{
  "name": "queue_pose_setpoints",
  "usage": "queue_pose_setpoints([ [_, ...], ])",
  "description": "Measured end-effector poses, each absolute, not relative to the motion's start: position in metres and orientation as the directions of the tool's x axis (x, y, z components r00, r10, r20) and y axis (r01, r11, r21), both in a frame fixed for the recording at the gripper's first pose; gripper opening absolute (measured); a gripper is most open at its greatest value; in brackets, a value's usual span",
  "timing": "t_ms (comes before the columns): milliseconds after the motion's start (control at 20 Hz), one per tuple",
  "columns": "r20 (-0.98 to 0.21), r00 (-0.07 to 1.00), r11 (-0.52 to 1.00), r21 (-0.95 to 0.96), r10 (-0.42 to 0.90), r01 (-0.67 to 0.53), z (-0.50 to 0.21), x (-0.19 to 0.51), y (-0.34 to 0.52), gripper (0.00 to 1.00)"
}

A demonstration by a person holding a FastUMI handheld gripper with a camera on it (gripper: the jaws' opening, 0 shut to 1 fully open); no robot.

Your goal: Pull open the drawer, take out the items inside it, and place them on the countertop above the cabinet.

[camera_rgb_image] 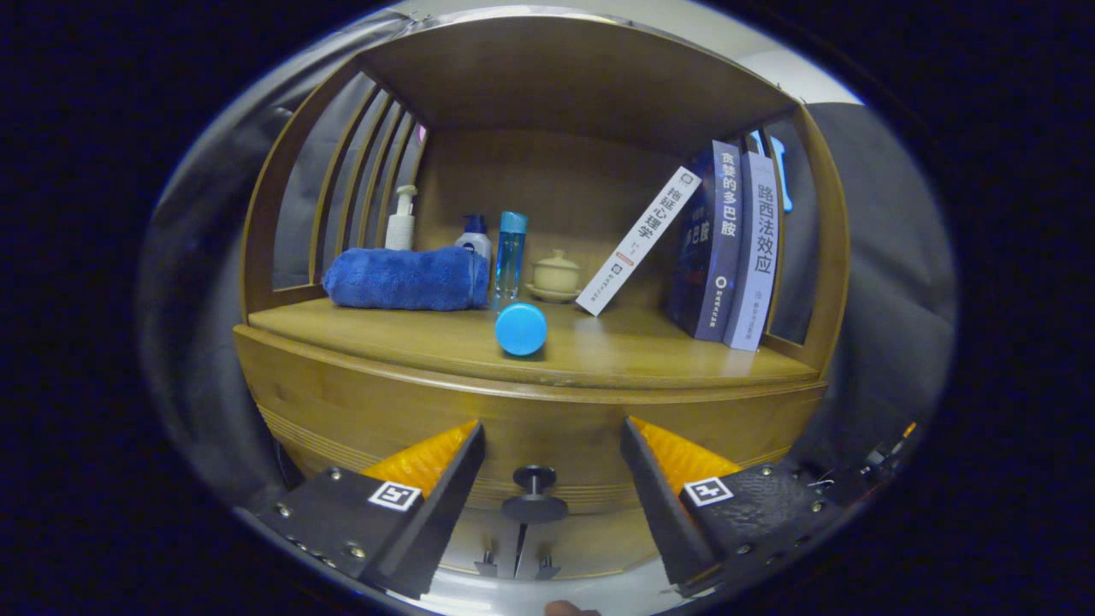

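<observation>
My gripper is open in front of a wooden cabinet. Its fingers stand to either side of the drawer's dark round knob, without touching it. The drawer front is a curved wooden panel and looks closed; what is inside is hidden. Just above it runs the wooden countertop. A blue round object lies on the countertop near its front edge, straight beyond the fingers.
On the countertop stand a rolled blue towel, a white pump bottle, a blue-capped bottle, a clear blue bottle, a lidded cream cup and three books, one leaning. Slatted side walls and a top shelf enclose it.
</observation>
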State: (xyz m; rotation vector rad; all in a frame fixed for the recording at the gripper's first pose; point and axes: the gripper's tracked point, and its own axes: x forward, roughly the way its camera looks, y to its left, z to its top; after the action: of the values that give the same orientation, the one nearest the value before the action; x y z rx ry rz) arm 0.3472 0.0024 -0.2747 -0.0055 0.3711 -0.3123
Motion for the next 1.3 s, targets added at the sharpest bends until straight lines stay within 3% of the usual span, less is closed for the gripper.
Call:
queue_pose_setpoints([
  [550, -0.353, 0.891, 0.957, -0.054, -0.285, 0.284, -0.271, 0.346, 0.002, 0.96],
  [850, -0.251, 0.937, 0.968, -0.002, -0.242, 0.25, -0.193, 0.315, 0.012, 0.97],
  [1300, -0.107, 0.984, 0.989, 0.036, -0.141, 0.145, -0.04, 0.207, 0.018, 0.96],
])
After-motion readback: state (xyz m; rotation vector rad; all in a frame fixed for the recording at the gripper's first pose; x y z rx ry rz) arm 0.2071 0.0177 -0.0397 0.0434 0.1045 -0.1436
